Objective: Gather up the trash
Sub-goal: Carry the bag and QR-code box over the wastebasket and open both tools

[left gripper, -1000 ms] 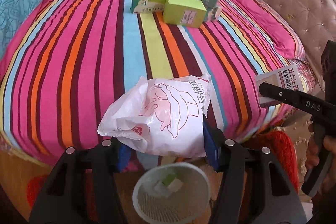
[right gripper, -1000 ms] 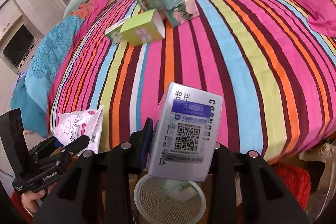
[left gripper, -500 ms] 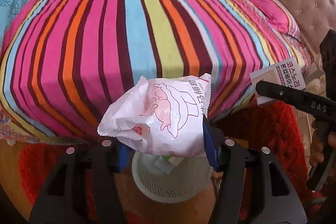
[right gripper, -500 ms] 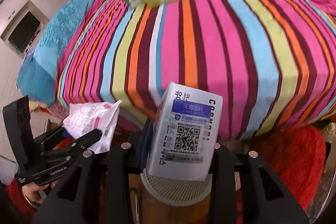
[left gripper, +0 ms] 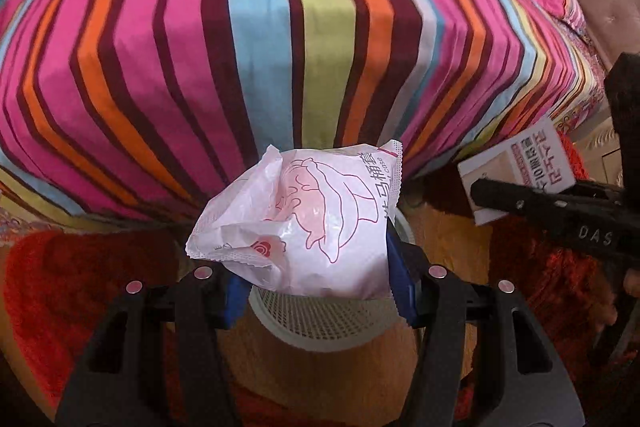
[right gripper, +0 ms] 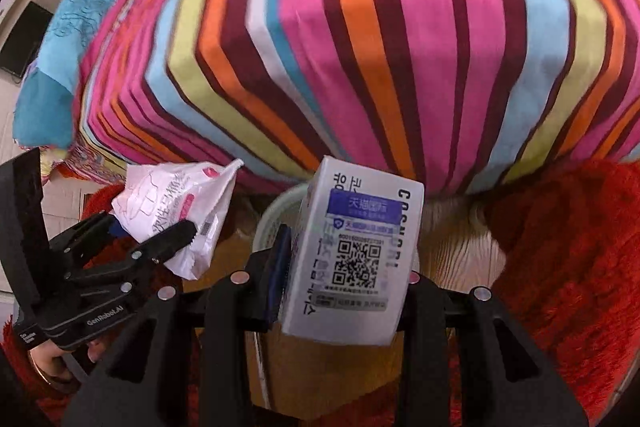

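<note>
Both fingers pairs clamp trash: bag point(left gripper: 304, 223), box point(right gripper: 352, 259), half-hiding basket point(left gripper: 320, 319).

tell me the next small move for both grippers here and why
Probably lower both a little further, then open over the mesh bin. The left gripper is shut on the white plastic bag and the right gripper on the white box, each with the bin's rim showing just beneath it.

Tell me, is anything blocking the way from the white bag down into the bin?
Nothing visible does. The left gripper holds the white bag right above the bin, whose mesh rim shows just below it.
</note>
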### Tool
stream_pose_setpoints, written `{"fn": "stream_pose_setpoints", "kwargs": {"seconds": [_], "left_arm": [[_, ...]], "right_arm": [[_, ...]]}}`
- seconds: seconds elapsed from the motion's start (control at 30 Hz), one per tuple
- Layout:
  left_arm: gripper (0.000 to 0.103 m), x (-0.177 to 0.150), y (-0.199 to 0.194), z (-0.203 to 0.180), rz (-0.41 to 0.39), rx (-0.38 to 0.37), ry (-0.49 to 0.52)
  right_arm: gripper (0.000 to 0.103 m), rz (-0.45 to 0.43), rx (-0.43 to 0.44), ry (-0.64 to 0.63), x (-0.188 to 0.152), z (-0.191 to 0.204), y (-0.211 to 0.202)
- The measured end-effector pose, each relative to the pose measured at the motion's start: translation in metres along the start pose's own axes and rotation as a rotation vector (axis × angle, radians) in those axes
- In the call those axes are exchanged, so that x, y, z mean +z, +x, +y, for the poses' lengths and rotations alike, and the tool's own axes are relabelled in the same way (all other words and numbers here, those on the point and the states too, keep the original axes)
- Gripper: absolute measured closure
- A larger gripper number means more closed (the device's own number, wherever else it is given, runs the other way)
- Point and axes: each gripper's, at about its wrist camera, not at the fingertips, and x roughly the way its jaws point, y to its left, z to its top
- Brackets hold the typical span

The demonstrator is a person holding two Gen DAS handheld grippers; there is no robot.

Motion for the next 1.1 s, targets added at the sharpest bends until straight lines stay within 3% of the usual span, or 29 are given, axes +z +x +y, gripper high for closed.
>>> {"fn": "stream_pose_setpoints", "kwargs": {"seconds": [0.77,0.93,1.1], "left_arm": [[0.046,-0.017,0.089,0.009,0.363,-0.027,-0.031],[0.046,-0.020,0.110,0.010,0.453,-0.012,-0.035],[0.046,-0.022,0.116,0.007,0.484,0.016,-0.010]], "right_arm": [[0.070,0.388,0.017,0.157,-0.017,-0.020,0.093],[0.070,0.444,0.024,0.208,-0.019,-0.023,0.109],[0.070,0.481,0.026,0.222,-0.020,-0.022,0.122]]}}
